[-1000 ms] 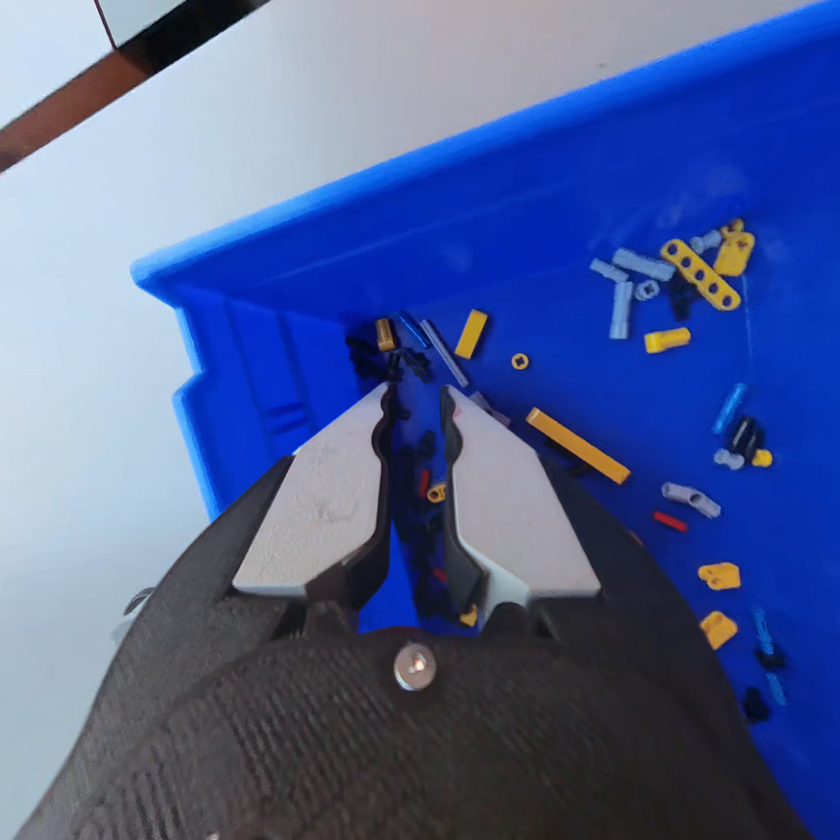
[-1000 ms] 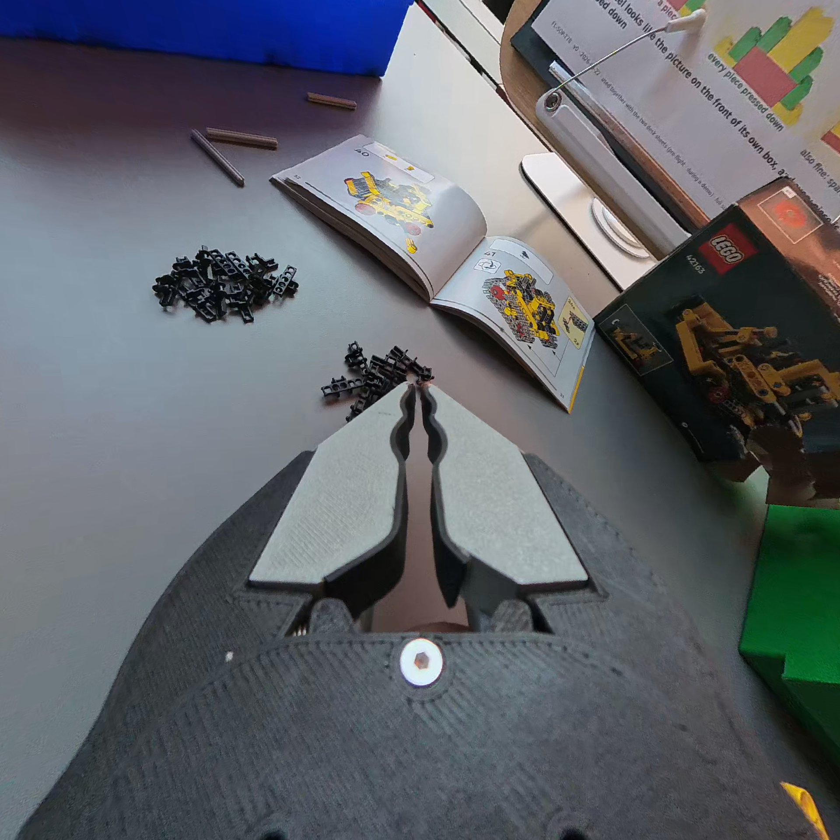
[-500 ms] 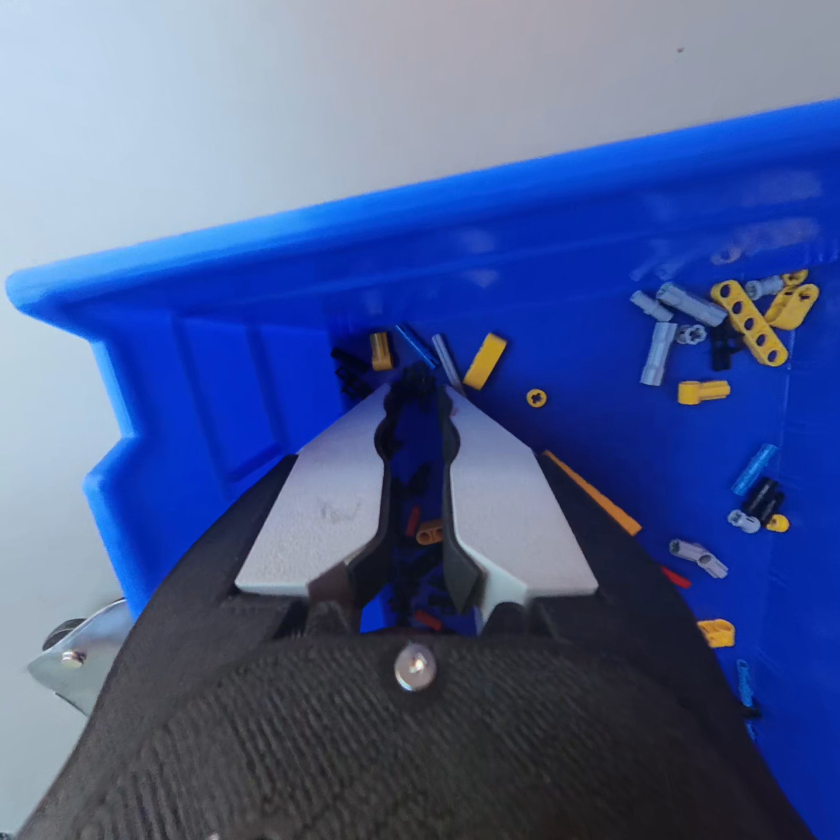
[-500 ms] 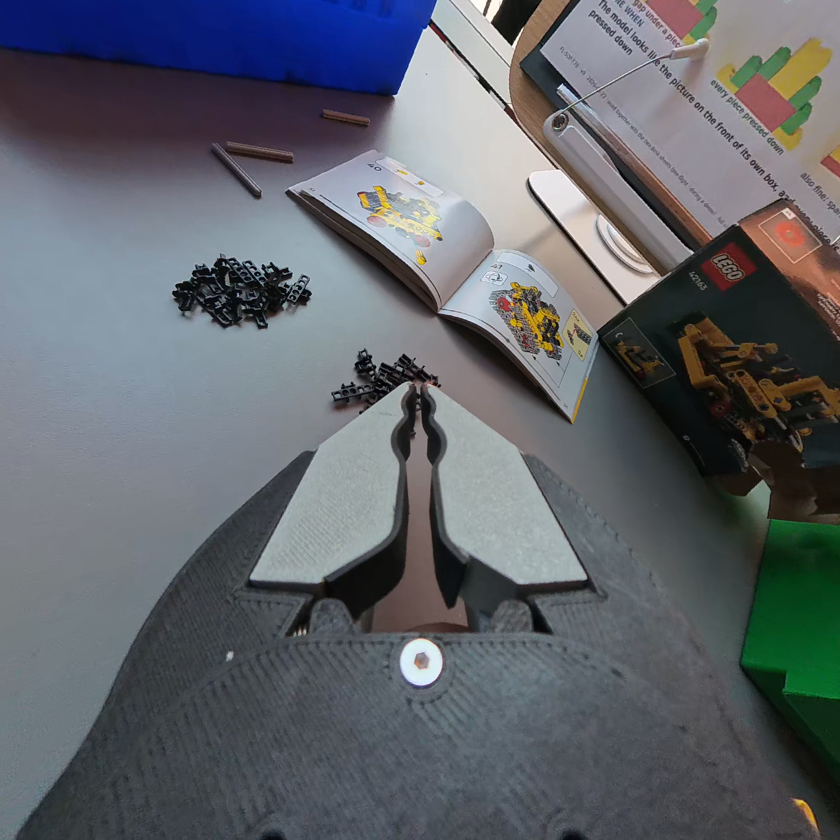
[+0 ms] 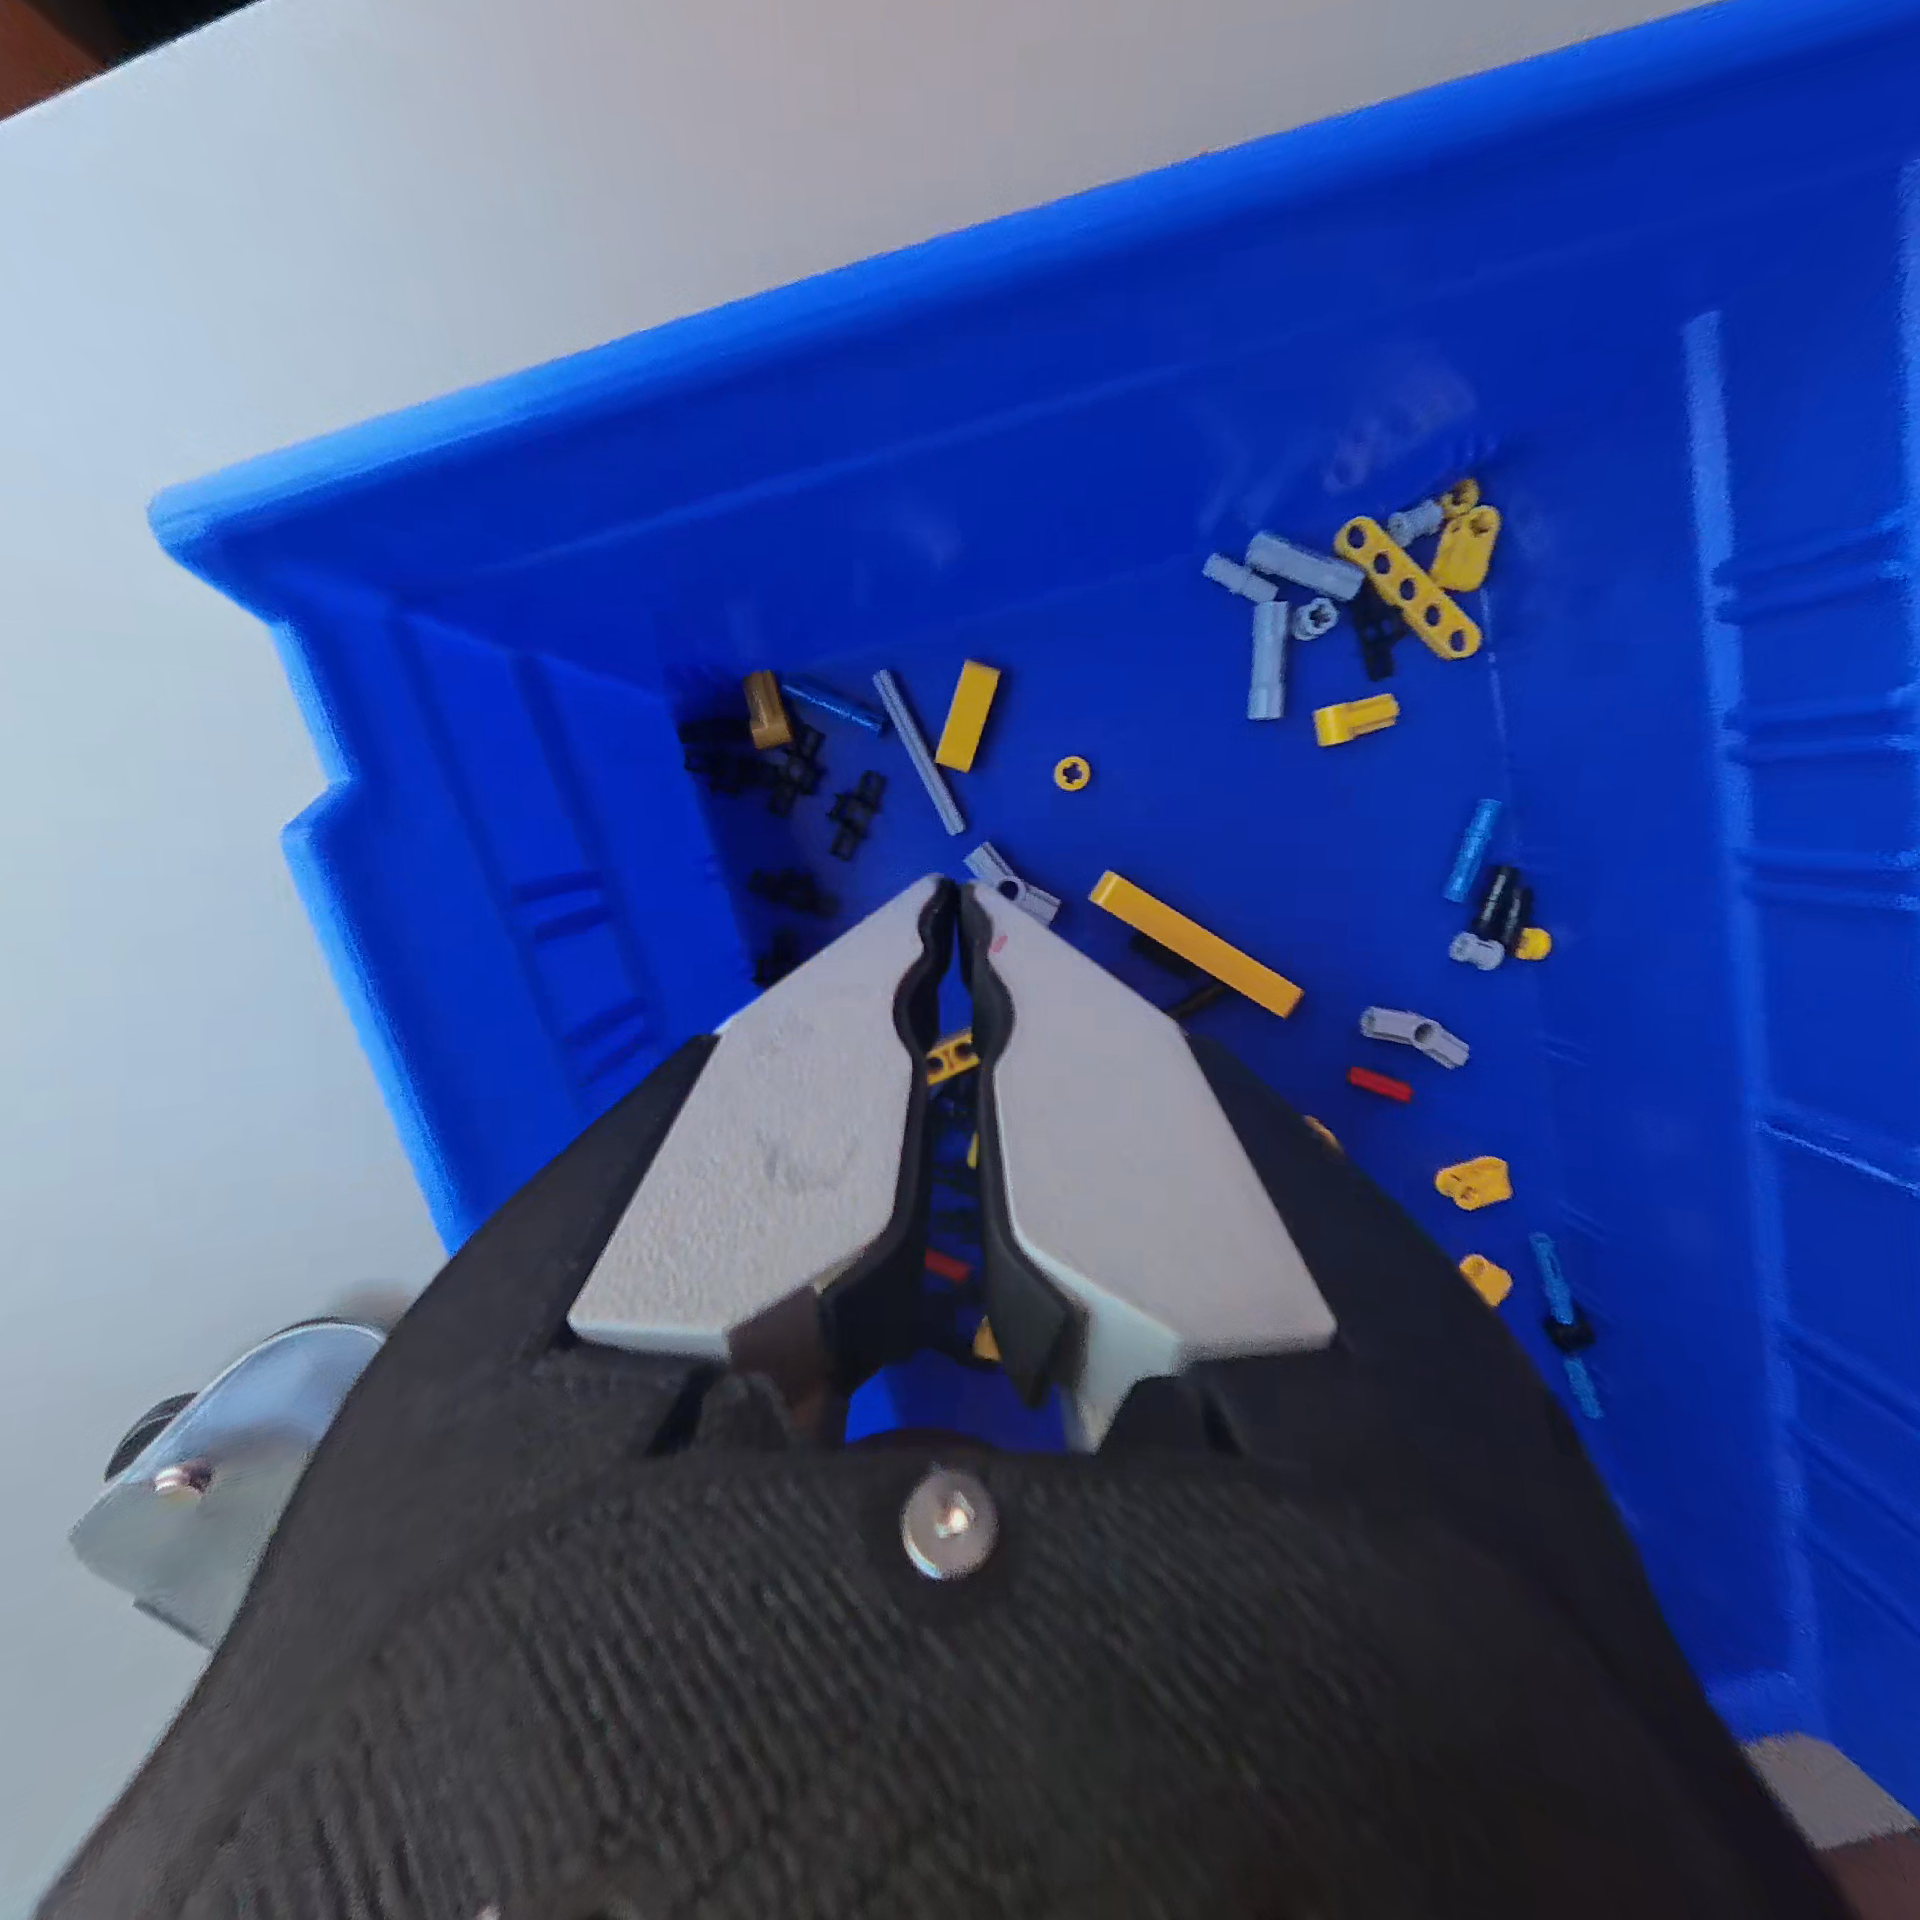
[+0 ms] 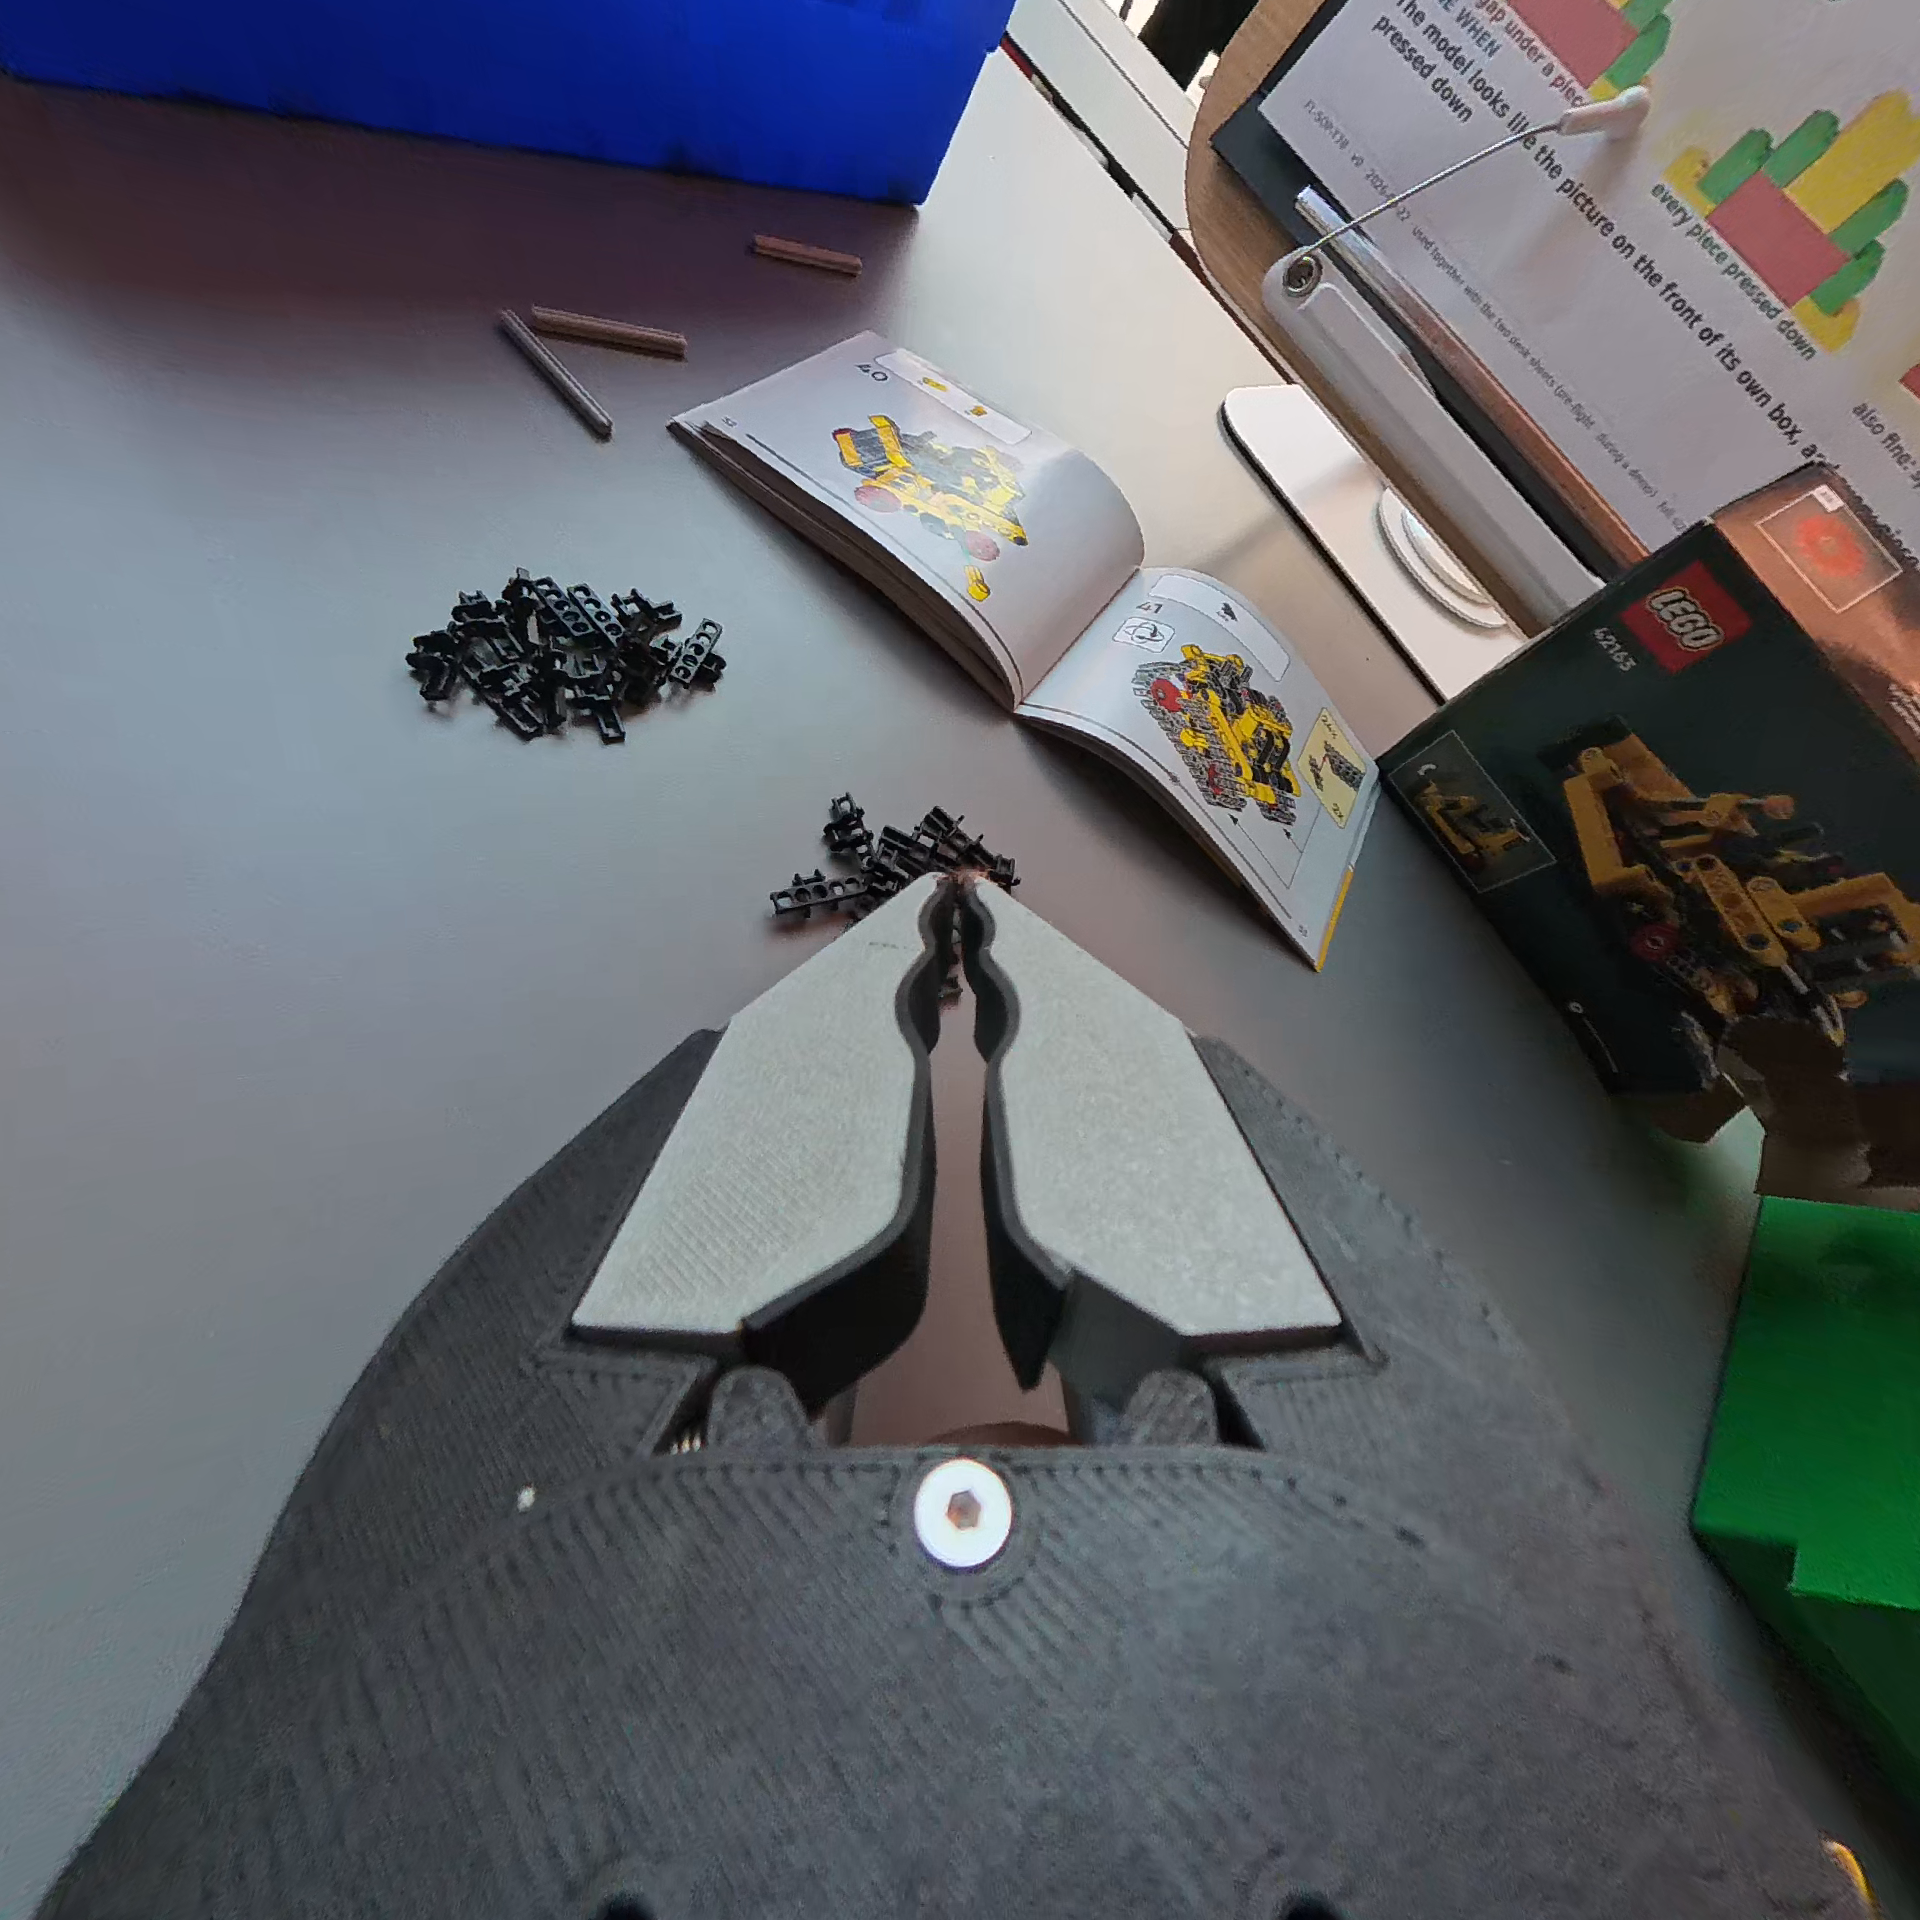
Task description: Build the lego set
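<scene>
Left tongs (image 5: 948,891) hang over the blue plastic bin (image 5: 1143,343), tips pressed together; possibly a small black piece pinched at the tips, can't tell from this view. If it is a link, lift straight up, clear the bin wall, keep the squeeze steady, then carry it to the desk piles. More loose black track links (image 5: 774,764) lie in the bin's far-left corner, just beyond and left of the tips; the long yellow flat bar (image 5: 1195,943) sits just right of them. Right tongs (image 6: 954,896) hover low over the grey desk (image 6: 260,935), tips nearly touching, nothing visibly held, just short of the nearer small pile of black links (image 6: 894,857). Bigger black pile (image 6: 561,652) lies further left; open instruction booklet (image 6: 1039,582) lies beyond it, toward the right edge.
</scene>
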`<action>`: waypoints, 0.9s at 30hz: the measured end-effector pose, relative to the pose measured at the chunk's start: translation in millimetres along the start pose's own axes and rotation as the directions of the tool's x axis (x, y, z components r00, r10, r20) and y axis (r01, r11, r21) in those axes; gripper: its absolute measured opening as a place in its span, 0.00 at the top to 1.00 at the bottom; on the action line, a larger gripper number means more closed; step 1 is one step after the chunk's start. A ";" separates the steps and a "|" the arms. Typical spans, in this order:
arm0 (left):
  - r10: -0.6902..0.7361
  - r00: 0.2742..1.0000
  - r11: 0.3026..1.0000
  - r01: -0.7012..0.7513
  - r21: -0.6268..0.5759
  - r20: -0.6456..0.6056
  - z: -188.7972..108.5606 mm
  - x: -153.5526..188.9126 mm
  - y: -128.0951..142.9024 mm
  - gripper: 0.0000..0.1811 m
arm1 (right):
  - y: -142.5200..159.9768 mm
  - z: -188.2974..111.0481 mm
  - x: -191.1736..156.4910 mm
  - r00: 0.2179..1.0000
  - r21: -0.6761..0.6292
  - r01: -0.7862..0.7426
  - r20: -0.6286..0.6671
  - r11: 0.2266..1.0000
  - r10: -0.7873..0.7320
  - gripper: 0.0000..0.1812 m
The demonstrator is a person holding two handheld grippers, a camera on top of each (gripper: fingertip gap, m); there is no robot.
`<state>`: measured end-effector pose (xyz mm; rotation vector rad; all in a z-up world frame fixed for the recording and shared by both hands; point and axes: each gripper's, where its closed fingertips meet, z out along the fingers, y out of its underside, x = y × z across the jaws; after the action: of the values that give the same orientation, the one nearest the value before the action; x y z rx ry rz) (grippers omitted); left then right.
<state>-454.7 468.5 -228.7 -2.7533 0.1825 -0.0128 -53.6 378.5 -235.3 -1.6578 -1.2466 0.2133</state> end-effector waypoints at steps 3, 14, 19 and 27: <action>0.028 0.999 0.999 -0.028 0.030 -0.017 -4.0 4.0 -3.1 1.00 | 0.2 -0.2 -0.2 1.000 0.000 0.000 0.000 1.000 0.000 1.00; 0.123 0.979 0.979 -0.092 -0.182 0.165 32.4 -23.5 8.3 0.89 | 1.4 0.4 -1.0 1.000 -0.006 0.011 0.000 1.000 -0.011 1.00; 0.161 0.972 0.971 -0.124 -0.206 0.169 36.2 -25.4 6.4 0.91 | 0.4 0.1 -1.7 1.000 0.000 0.006 0.010 1.000 -0.006 1.00; 0.163 0.980 0.963 -0.133 -0.235 0.111 38.6 -20.0 6.6 0.98 | -0.1 0.1 -3.2 1.000 0.000 0.015 0.012 1.000 -0.015 1.00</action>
<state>-474.1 479.4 -266.7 -2.9461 0.3759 0.2400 -55.2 376.0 -236.5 -1.6485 -1.2682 0.2146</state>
